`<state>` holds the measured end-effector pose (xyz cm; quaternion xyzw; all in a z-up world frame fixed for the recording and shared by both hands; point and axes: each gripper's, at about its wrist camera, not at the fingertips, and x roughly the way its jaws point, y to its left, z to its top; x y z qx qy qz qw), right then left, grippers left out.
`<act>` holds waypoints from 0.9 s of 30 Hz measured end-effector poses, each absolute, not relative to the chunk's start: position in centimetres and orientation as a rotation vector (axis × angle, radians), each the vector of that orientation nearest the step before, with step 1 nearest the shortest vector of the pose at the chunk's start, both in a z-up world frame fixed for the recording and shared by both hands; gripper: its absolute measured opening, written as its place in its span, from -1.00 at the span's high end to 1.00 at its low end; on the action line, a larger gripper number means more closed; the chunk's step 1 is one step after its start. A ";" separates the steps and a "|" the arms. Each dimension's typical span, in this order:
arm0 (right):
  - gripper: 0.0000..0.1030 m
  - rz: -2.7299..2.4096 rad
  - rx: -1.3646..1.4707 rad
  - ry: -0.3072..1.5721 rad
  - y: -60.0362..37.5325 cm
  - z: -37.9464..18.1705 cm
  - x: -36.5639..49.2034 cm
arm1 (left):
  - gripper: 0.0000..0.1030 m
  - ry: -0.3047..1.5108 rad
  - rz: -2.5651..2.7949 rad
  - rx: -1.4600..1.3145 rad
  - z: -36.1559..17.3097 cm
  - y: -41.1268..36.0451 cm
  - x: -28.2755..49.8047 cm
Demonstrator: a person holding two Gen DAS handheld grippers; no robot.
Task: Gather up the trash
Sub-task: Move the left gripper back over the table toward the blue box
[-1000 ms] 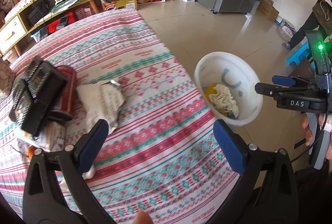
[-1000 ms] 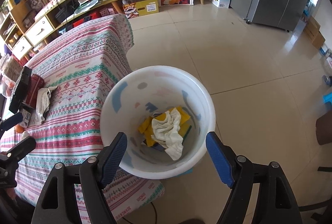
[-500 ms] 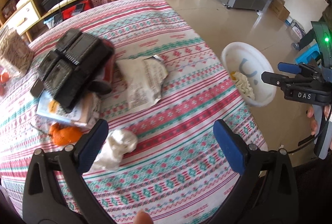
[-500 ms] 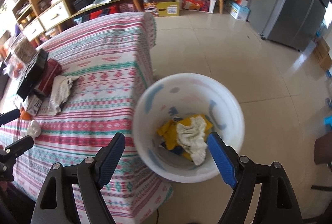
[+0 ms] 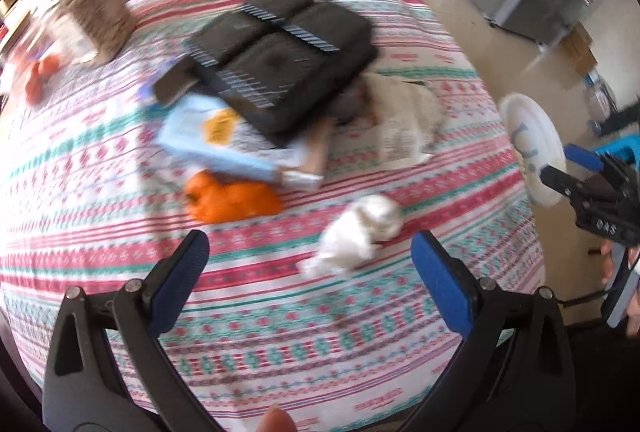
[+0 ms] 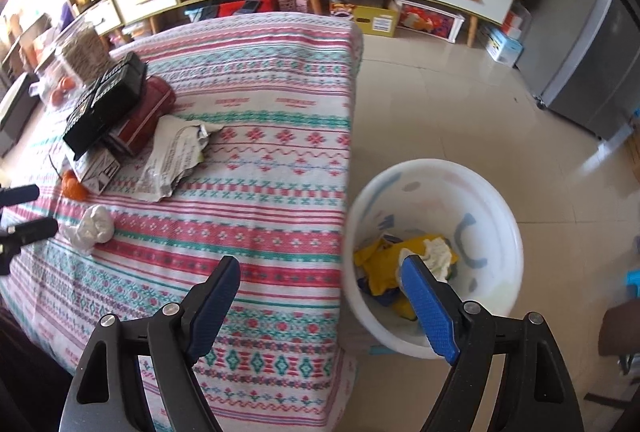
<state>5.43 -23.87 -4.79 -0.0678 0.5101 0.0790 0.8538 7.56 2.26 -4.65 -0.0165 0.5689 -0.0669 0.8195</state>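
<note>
Both claws are spread and pinch nothing — the left claw [image 5: 306, 264] hangs over a white paper wad [image 5: 360, 228] on the striped counter [image 6: 260, 168], the right claw [image 6: 320, 292] over the counter's edge beside the white bin [image 6: 496, 216] holding yellow scraps.

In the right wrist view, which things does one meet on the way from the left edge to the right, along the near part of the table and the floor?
white crumpled tissue → torn paper wrapper → white trash bin
</note>
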 end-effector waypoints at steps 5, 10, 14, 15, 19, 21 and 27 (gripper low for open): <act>-0.64 0.183 -0.155 1.088 -22.6 -5.3 6.0 | -0.95 1.232 -0.082 -0.088 -5.6 4.9 7.8; -0.64 0.197 -0.160 1.098 -21.4 -5.8 6.4 | -0.95 1.254 -0.063 -0.118 -6.5 6.1 8.2; -0.64 0.207 -0.170 1.105 -20.8 -6.0 6.6 | -0.95 1.251 -0.041 -0.109 -6.8 6.9 8.9; -0.64 0.208 -0.172 1.107 -20.7 -6.1 6.6 | -0.95 1.249 -0.035 -0.122 -6.9 7.3 9.1; -0.64 0.210 -0.176 1.112 -20.4 -6.3 6.7 | -0.95 1.230 -0.022 -0.215 -6.4 9.2 10.0; -0.64 0.208 -0.175 1.112 -20.4 -6.4 6.8 | -0.95 1.216 0.009 -0.247 -6.2 10.0 10.3; -0.64 0.207 -0.172 1.114 -20.4 -6.5 6.9 | -0.95 1.172 0.034 -0.335 -4.6 11.9 11.3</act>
